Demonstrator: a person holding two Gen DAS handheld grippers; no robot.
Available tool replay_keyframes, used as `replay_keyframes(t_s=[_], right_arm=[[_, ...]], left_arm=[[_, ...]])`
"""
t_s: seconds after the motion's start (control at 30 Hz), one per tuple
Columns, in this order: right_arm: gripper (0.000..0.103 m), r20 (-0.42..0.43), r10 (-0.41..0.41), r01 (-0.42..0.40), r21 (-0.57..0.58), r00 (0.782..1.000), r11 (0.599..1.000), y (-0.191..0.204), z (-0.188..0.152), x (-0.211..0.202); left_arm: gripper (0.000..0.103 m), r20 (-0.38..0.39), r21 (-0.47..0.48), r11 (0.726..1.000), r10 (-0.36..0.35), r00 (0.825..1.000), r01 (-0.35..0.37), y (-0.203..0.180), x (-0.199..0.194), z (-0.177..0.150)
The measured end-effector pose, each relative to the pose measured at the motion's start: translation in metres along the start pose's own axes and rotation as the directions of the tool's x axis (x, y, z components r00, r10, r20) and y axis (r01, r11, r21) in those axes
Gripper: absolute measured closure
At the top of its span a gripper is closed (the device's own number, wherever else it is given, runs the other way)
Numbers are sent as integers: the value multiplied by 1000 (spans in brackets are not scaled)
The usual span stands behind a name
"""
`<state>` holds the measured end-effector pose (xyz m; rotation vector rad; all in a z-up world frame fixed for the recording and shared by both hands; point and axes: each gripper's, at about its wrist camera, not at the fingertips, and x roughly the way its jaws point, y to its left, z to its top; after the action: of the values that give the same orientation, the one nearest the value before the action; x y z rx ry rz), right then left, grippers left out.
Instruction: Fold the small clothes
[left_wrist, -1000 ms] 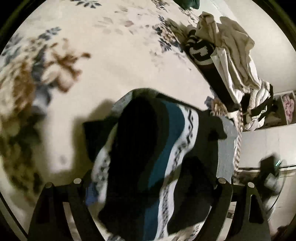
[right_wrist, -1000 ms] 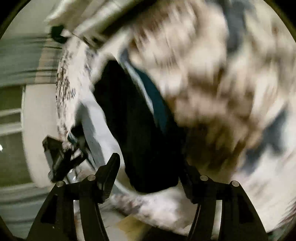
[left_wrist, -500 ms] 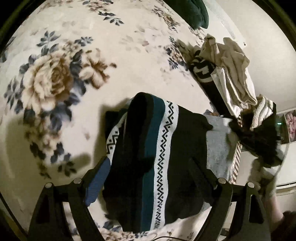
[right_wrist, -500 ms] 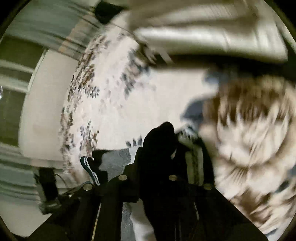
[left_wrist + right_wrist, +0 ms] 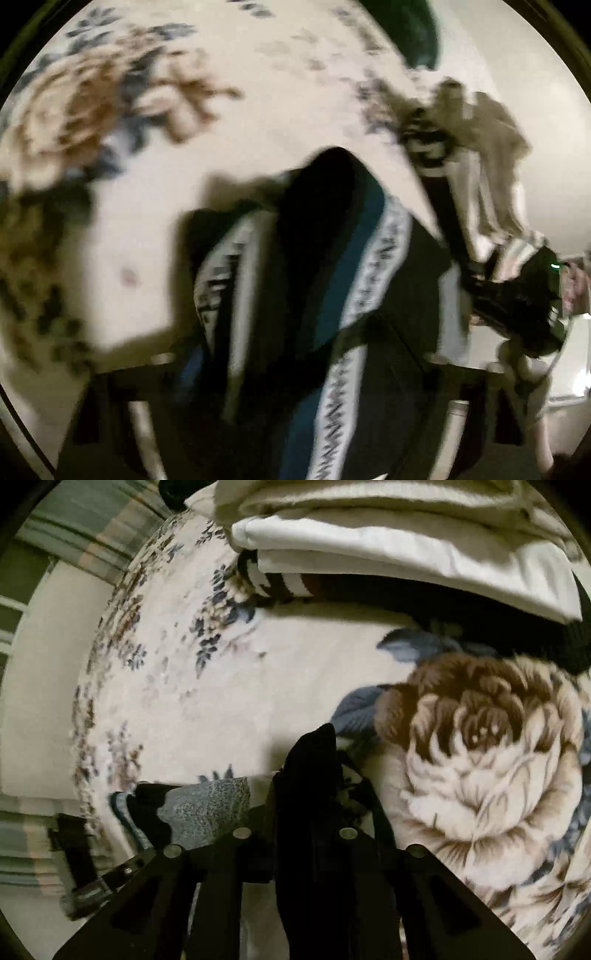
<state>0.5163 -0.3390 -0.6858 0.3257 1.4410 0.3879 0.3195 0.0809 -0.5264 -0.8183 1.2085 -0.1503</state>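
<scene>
In the left wrist view, which is badly blurred, a dark knitted garment (image 5: pixel 332 295) with a teal band and white zigzag stripes is seen bunched and draped over the near part of a floral bedspread (image 5: pixel 155 206), its lower folds running down between the spread fingers of the left gripper (image 5: pixel 306 373). The jaws are set wide apart, but whether any cloth is actually pinched cannot be told through the blur. At the far right an untidy heap of pale and striped clothes (image 5: pixel 476 155) is lying, and the other gripper, held in a gloved hand, is glimpsed at the right edge. In the right wrist view, which is sharper, the right gripper (image 5: pixel 295 834) is seen with its jaws drawn almost together on a black fold of the same garment, which stands up in a peak between them; a grey speckled part of it lies flat on the bedspread to the near left. Folded white cloth is stacked at the far side. The garment is judged to be light, soft and limp, so that it will sag and slide wherever it is unsupported; it would best be taken at an edge or corner, with a matching hold on the opposite side, and kept taut while laid over.
</scene>
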Motion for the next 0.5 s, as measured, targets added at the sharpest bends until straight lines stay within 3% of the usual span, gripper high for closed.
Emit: replay_keyframes(t_s=[0.07,0.1,0.13,0.2,0.23,0.27,0.3,0.4,0.43,0.5], right_arm=[[77,-10,30,-29,26,1000,999,-7,-3,-5],[74,-17,40,-39,40,999,998,-11,-6,-7],[70,-19,51,-50,50,999,997,-15,-8,-10],[63,-12,63,-62,56,998,996,-21,-12,-15],[54,-11,66,-66,59,998,996,-24,-14,-18],[44,-12,70,-69,64,998,996,-29,-17,-21],[41,-11,75,-74,74,997,995,-34,-20,-25],[23,-14,94,-92,86,996,992,-47,-27,-33],[16,-12,97,-95,86,995,992,-50,-30,-36],[14,-10,114,-113,78,993,991,-54,-37,-40]], left_arm=[[74,-2,14,997,-77,997,77,-8,1,-3],[74,-6,-2,992,-125,992,125,-8,0,-4],[74,18,-59,963,-261,965,262,-2,-3,-4],[74,68,-187,868,-456,887,461,21,-2,-7],[74,48,-217,876,-430,902,430,32,3,-7],[73,25,-213,909,-360,932,357,38,7,-7],[71,-1,-209,935,-294,956,287,46,10,-7],[58,-23,-255,924,-298,954,283,59,8,-7],[55,-21,-243,932,-281,959,268,56,1,-7],[34,-14,-220,943,-258,966,249,48,-8,-8]])
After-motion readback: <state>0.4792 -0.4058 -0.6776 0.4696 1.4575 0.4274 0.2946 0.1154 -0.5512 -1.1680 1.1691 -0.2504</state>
